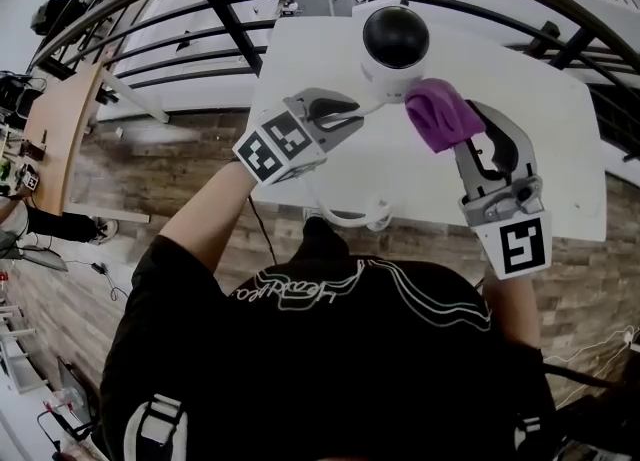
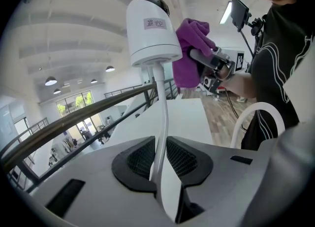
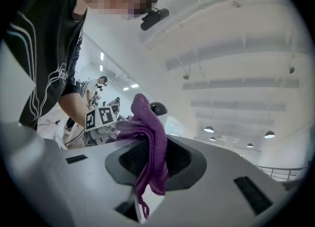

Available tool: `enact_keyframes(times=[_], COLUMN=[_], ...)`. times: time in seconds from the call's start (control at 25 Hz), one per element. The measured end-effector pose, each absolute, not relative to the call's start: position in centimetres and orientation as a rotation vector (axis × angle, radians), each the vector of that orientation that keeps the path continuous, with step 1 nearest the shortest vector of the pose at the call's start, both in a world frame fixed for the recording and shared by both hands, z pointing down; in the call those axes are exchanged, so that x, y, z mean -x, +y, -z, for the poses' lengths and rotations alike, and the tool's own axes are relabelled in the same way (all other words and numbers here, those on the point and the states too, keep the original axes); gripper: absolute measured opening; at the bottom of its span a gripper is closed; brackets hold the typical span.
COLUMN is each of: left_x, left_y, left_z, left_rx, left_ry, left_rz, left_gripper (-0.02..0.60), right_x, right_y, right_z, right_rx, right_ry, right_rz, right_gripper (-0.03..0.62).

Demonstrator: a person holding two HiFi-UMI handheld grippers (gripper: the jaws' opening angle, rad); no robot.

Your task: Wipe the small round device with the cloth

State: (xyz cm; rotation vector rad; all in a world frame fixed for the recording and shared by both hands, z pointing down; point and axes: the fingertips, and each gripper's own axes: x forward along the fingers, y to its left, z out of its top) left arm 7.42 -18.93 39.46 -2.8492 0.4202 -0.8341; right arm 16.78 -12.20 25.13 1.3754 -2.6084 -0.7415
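**Purple cloth up against the device, wipe under way**

Purple microfibre cloth (image 1: 443,117) is bunched in my right gripper (image 1: 464,141). The right gripper view shows the jaws pinched on its folds, with a loose tail hanging below. My left gripper (image 1: 345,114) is closed down narrow on the white cable (image 2: 161,117), just beneath the base of the small round device (image 1: 394,44), and that steadies the device.

I judge this to be the wiping step itself, with the cloth brought to the body and not yet round most of it.

The device sits over the far part of the white table (image 1: 560,149), black dome on top and white shell below. I can't tell whether its base rests on the tabletop. The cloth's leading fold lies at the lower right of the shell, touching it or just beside it. From the left gripper view it covers the side facing away from that gripper.

Next I need to press the cloth firmly against the shell and sweep it around and up over the dome. The left grip has to stay firm so the device doesn't swing on its cable.
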Motion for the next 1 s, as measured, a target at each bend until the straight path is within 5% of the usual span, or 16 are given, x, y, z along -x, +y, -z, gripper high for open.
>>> enact_keyframes(times=[0.4,1.0], left_x=[-7.3,-7.4], left_y=[-18.7,-18.4], left_z=[-39.2,-39.2], left_rx=[2.882,2.895], left_ry=[0.412,0.369], left_rz=[0.82,0.841], left_gripper=[0.075,0.075], right_x=[-18.5,-16.8], right_y=[-15.3,-20.6], right_z=[-19.2,-19.1], right_rx=[-1.494,-1.308], right_ry=[-2.696,-3.062], right_rz=[0.839,0.51], right_gripper=[0.072,0.072])
